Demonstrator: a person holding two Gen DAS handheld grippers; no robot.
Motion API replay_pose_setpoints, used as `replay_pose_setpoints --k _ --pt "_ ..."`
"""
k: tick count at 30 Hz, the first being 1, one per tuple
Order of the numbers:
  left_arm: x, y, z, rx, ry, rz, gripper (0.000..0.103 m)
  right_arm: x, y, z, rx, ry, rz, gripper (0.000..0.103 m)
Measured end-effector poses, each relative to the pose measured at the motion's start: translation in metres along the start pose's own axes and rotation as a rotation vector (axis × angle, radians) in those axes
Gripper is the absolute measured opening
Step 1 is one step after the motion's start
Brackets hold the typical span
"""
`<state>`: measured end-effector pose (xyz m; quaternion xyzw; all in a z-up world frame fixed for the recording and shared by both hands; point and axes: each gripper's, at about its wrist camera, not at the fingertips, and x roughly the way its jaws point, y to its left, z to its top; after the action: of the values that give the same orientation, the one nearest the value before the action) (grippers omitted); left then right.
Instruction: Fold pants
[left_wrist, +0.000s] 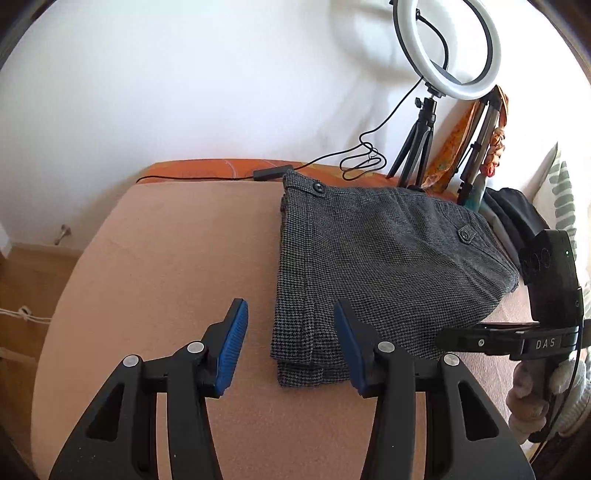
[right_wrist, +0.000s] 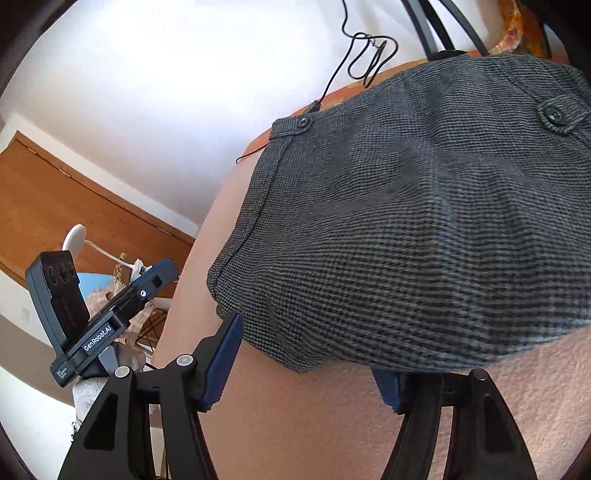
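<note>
Pants (left_wrist: 388, 266) lay folded into a compact bundle toward the far right corner of the peach-covered bed (left_wrist: 166, 266), waistband buttons up, the near edge stacked in several layers. My left gripper (left_wrist: 291, 347) hung released over the bundle's near left corner, nothing between its jaws. My right gripper (right_wrist: 314, 365) was parted too, its right finger partly hidden under the fabric's near edge, pads not pinching. I judged the risk to be that finger dragging the top layer as it drew clear and undoing the stack. The cable (left_wrist: 354, 158) coiled by the far edge could also snag.
</note>
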<state>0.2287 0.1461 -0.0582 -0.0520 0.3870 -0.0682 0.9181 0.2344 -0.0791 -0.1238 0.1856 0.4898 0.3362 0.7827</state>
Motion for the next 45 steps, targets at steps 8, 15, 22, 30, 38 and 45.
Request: replay_pose_setpoints --k 8,15,22,30,38,45 --pt "-0.006 0.009 0.0 -0.028 -0.017 0.007 0.047 -0.017 -0.011 0.013 0.194 0.015 0.218 0.019" --pt "0.005 -0.019 0.002 0.025 0.005 -0.003 0.047 -0.002 0.004 -0.013 -0.014 0.087 -0.052 0.039" --pt "0.018 -0.07 0.005 0.13 0.03 -0.046 0.047 -0.08 -0.047 -0.028 0.093 -0.09 -0.077 0.07" --pt "0.053 -0.127 0.006 0.233 0.057 -0.084 0.047 -0.153 -0.149 -0.021 0.449 -0.324 -0.146 0.075" --pt "0.086 -0.153 -0.007 0.29 0.119 -0.087 0.047 -0.155 -0.177 -0.005 0.585 -0.437 -0.125 0.053" --pt "0.101 -0.168 -0.021 0.392 0.145 -0.052 0.047 -0.181 -0.143 0.004 0.373 -0.451 -0.255 0.018"
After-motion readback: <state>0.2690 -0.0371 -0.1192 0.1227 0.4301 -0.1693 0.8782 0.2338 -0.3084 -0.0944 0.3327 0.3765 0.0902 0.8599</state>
